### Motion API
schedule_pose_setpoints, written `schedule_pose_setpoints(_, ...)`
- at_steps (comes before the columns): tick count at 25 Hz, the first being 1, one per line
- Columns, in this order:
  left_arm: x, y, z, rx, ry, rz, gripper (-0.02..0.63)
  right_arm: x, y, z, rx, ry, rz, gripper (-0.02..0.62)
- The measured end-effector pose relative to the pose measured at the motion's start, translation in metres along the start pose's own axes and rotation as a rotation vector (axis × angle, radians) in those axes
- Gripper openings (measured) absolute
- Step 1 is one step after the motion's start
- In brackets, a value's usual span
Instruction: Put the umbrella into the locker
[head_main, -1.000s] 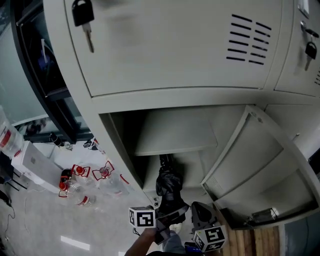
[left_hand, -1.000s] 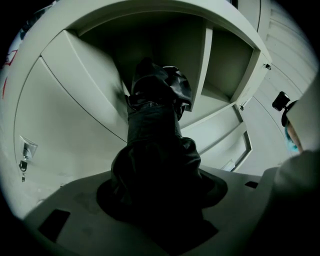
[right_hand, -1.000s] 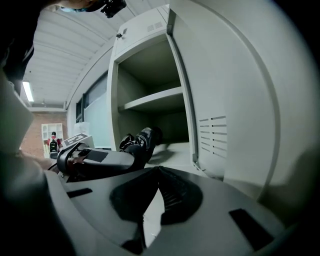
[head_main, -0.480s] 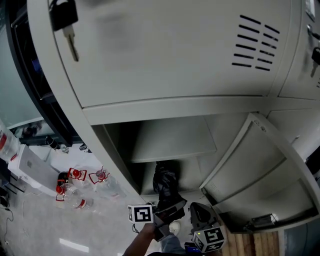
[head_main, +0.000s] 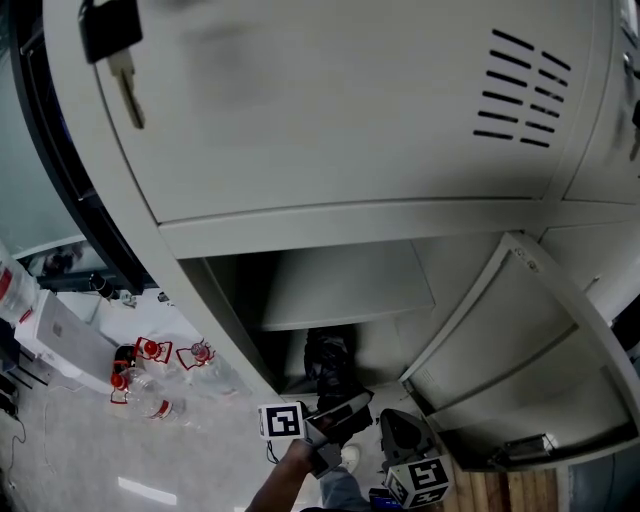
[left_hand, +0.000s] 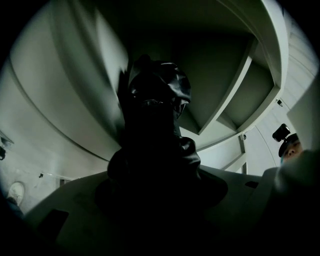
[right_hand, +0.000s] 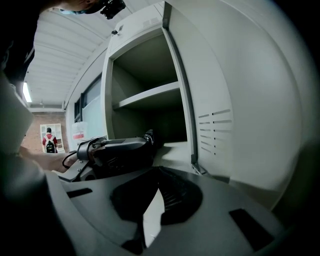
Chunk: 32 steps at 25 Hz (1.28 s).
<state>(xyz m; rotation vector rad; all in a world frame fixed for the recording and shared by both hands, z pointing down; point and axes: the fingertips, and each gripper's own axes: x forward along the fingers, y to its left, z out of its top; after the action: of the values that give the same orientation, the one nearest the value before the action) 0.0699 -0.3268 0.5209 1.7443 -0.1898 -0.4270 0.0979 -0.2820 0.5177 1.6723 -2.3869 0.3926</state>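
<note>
Left gripper (head_main: 338, 410) has nudged forward since a second ago, so the black folded umbrella (head_main: 328, 362) sits a little deeper in the grey metal locker (head_main: 300, 225) than it did. Its far end now reaches just under the front edge of the grey inner shelf (head_main: 345, 295), straight ahead of the fingers (head_main: 352, 402).

Those fingers are clamped on the near end of the umbrella. From the left gripper view, the bunched black fabric fills the whole gap between them and sticks out forward into the lower compartment, with the shelf above it and the locker wall off to the left.

My right gripper (right_hand: 157, 192) hangs back outside the locker, just right of the left one. Its fingers (right_hand: 180, 197) are drawn together at the tips, with only a thin sliver of light between the pads further back and nothing held. Ahead of them and a bit to the left I can see the left gripper's dark body with the umbrella poking past it into the compartment. Right of them is the open grey locker door (head_main: 500, 350), swung outward.

Well off to the left of the left fingers, clear plastic bottles with red labels (head_main: 150, 365) lie on the pale floor. Higher up, a black-headed key (head_main: 118, 55) hangs in the closed upper door.
</note>
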Motion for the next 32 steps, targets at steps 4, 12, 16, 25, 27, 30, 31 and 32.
schedule_pose_setpoints(4, 0.003, 0.003, 0.005, 0.015, 0.005, 0.003, 0.277, -0.002, 0.001, -0.003, 0.007, 0.006, 0.0, 0.002)
schedule_pose_setpoints(12, -0.002, 0.009, 0.006, 0.041, 0.021, 0.052, 0.303, -0.007, 0.001, -0.001, 0.011, -0.003, 0.0, 0.003)
schedule_pose_setpoints(16, -0.01, 0.014, 0.009, 0.041, -0.004, 0.116, 0.342, -0.01, 0.0, 0.0, 0.009, -0.005, 0.0, 0.003)
schedule_pose_setpoints(25, -0.031, 0.01, 0.012, 0.082, -0.082, 0.163, 0.355, -0.023, 0.004, -0.003, 0.01, -0.007, 0.002, 0.003)
schedule_pose_setpoints(27, -0.036, 0.009, 0.01, 0.102, -0.094, 0.178, 0.355, -0.026, 0.006, -0.003, 0.011, -0.011, 0.006, 0.003)
schedule_pose_setpoints(30, -0.046, 0.007, 0.004, 0.117, -0.107, 0.19, 0.354, -0.032, 0.011, -0.002, 0.011, -0.019, 0.011, 0.003)
schedule_pose_setpoints(31, -0.049, 0.006, 0.001, 0.122, -0.111, 0.195, 0.354, -0.034, 0.012, -0.002, 0.009, -0.021, 0.011, 0.002)
schedule_pose_setpoints(32, -0.053, 0.004, -0.003, 0.13, -0.115, 0.201, 0.354, -0.037, 0.014, -0.002, 0.007, -0.023, 0.011, 0.003)
